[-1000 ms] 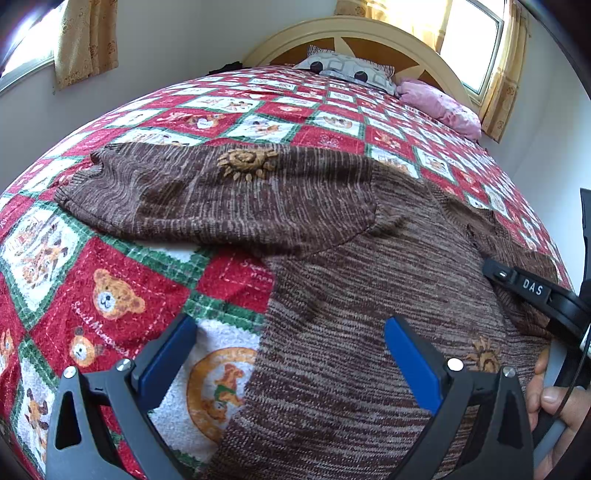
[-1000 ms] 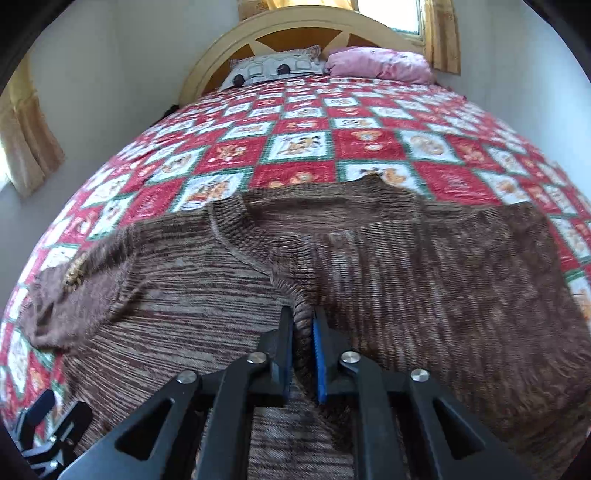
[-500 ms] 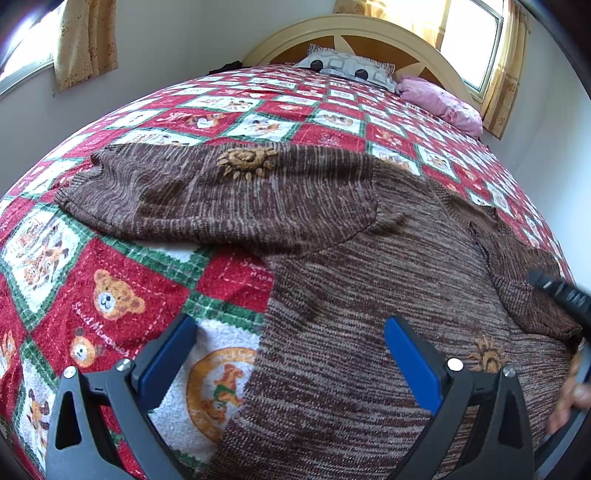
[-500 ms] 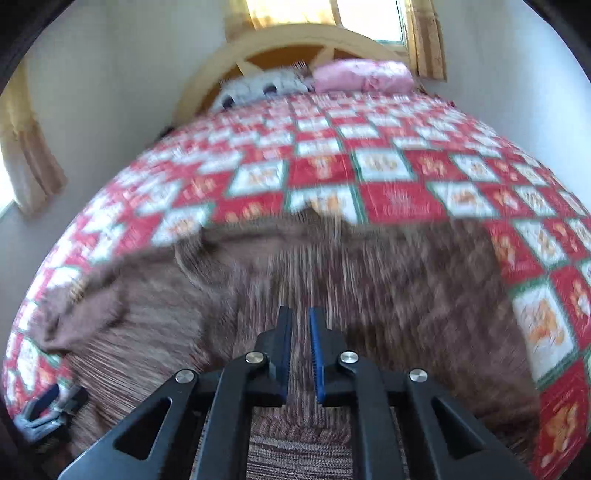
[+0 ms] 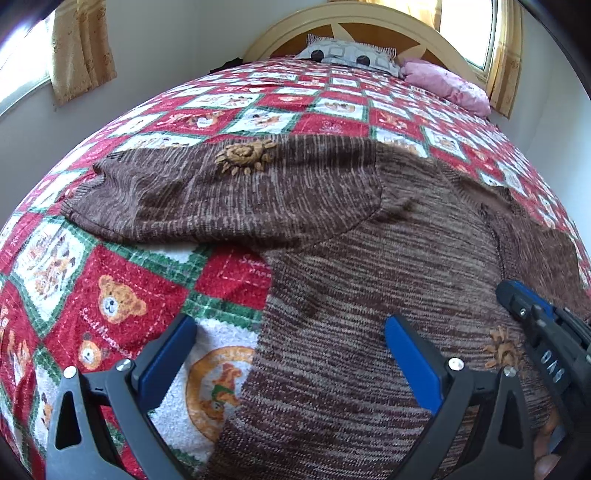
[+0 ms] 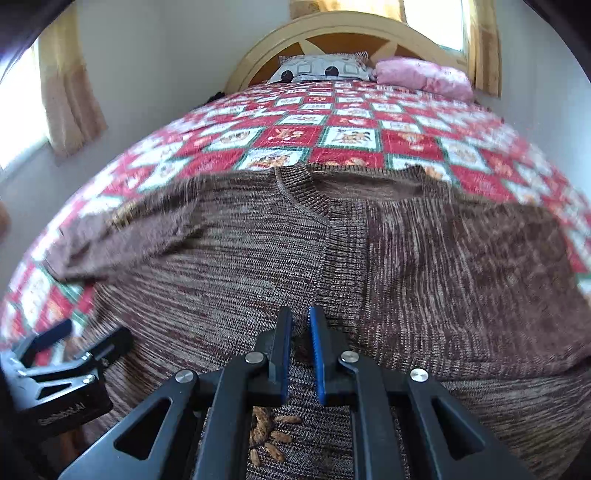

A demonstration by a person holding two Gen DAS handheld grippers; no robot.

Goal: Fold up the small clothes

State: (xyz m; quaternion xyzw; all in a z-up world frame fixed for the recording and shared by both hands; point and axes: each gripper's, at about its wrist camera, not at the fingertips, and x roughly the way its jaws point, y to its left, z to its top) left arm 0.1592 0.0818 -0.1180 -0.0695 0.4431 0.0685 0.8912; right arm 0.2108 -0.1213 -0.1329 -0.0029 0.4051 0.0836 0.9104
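Note:
A brown knitted sweater (image 5: 369,280) with embroidered sun patches lies flat on the bed; its left sleeve (image 5: 221,199) stretches out to the left. My left gripper (image 5: 288,354) is open, hovering over the sweater's lower left edge. In the right wrist view the sweater (image 6: 424,266) has its right part folded in over the body. My right gripper (image 6: 298,350) is nearly closed with a narrow gap, low over the sweater's middle, holding nothing I can make out. It also shows at the right of the left wrist view (image 5: 532,314).
The bed carries a red, white and green teddy-bear quilt (image 5: 122,295). A patterned pillow (image 5: 347,51) and a pink pillow (image 5: 447,85) lie by the wooden headboard (image 6: 347,33). Curtained windows and walls flank the bed. The left gripper shows at lower left of the right wrist view (image 6: 55,373).
My right gripper carried the sweater's right part across the body, let the cloth go and pulled back towards the hem. The left gripper stayed put and open.

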